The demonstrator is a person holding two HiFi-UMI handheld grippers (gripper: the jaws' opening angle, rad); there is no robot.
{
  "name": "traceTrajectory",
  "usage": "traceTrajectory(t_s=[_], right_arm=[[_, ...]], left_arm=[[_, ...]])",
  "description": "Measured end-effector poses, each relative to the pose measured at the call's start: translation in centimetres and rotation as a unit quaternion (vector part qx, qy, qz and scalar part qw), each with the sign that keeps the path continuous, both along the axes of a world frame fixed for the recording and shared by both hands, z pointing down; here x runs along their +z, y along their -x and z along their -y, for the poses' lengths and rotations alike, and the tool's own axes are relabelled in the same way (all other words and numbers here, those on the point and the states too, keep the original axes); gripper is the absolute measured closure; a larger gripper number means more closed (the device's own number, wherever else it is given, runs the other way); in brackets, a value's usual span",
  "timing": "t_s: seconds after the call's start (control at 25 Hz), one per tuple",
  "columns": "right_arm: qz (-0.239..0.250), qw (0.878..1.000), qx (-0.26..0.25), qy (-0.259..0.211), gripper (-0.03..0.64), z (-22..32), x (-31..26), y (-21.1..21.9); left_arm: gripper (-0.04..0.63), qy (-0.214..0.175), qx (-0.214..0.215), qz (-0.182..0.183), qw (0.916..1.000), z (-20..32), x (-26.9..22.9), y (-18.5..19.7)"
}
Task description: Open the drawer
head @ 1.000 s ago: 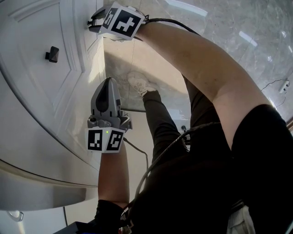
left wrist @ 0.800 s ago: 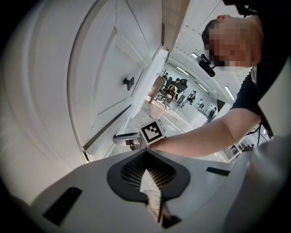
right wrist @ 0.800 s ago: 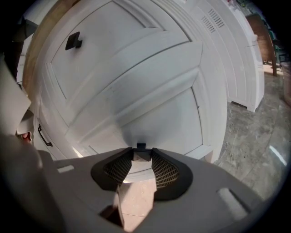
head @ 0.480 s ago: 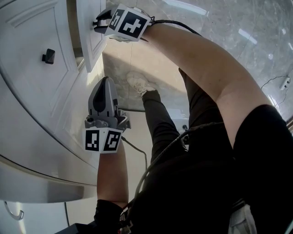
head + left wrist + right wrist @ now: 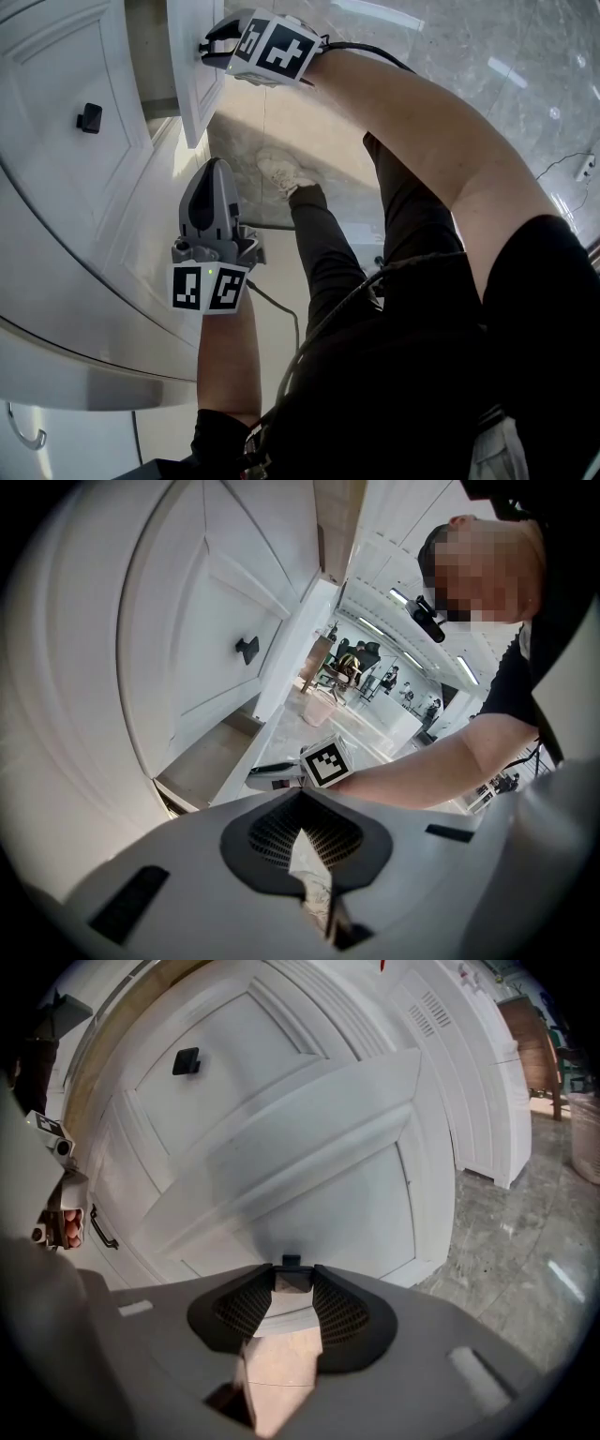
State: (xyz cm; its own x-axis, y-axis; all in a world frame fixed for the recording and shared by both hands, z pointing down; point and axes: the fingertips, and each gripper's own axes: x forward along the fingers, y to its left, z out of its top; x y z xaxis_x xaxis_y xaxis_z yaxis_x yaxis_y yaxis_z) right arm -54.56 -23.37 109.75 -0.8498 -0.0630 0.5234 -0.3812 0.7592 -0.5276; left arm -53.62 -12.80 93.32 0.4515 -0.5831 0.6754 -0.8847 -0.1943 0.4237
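The white drawer (image 5: 192, 70) stands part-way out of the white cabinet (image 5: 66, 216) at the top of the head view, its inside showing. My right gripper (image 5: 204, 45) is at the drawer front. In the right gripper view my right gripper (image 5: 292, 1274) is shut on the drawer's small black knob (image 5: 292, 1262), which sits between the tips against the panelled front (image 5: 319, 1166). My left gripper (image 5: 214, 169) hangs shut and empty below, beside the cabinet. In the left gripper view my left gripper (image 5: 302, 799) has its tips together, looking toward the open drawer (image 5: 211, 761).
A second drawer front above carries its own black knob (image 5: 88, 117). The person's leg and white shoe (image 5: 281, 169) stand on the marble floor (image 5: 450, 56) right of the cabinet. A cable (image 5: 281, 309) trails from the left gripper. A dark bar handle (image 5: 101, 1227) is on a cupboard door.
The drawer has slid further out of the cabinet, with the right gripper moving along on its knob. The left gripper has stayed where it was.
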Motion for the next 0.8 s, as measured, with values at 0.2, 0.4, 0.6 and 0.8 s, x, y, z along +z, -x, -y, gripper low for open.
traceTrajectory(t_s=[0.2,0.4,0.6,0.8], right_arm=[[-0.003,1.000,0.000,0.002,0.482,-0.5,0.0,-1.1],[-0.003,1.000,0.005,0.004,0.482,-1.0,0.1,-2.0],[-0.004,1.000,0.007,0.005,0.482,-1.2,0.0,-2.6],[-0.009,1.000,0.004,0.004,0.482,-1.5,-0.1,-3.4]], left_arm=[[0.604,-0.001,0.004,-0.003,1.0000,-0.1,-0.2,-0.7],[0.604,-0.005,0.013,-0.003,0.9999,0.1,-0.5,-1.2],[0.604,-0.006,0.018,-0.002,0.9998,0.3,-0.7,-1.3],[0.604,-0.009,0.020,-0.003,0.9998,0.6,-1.0,-1.3]])
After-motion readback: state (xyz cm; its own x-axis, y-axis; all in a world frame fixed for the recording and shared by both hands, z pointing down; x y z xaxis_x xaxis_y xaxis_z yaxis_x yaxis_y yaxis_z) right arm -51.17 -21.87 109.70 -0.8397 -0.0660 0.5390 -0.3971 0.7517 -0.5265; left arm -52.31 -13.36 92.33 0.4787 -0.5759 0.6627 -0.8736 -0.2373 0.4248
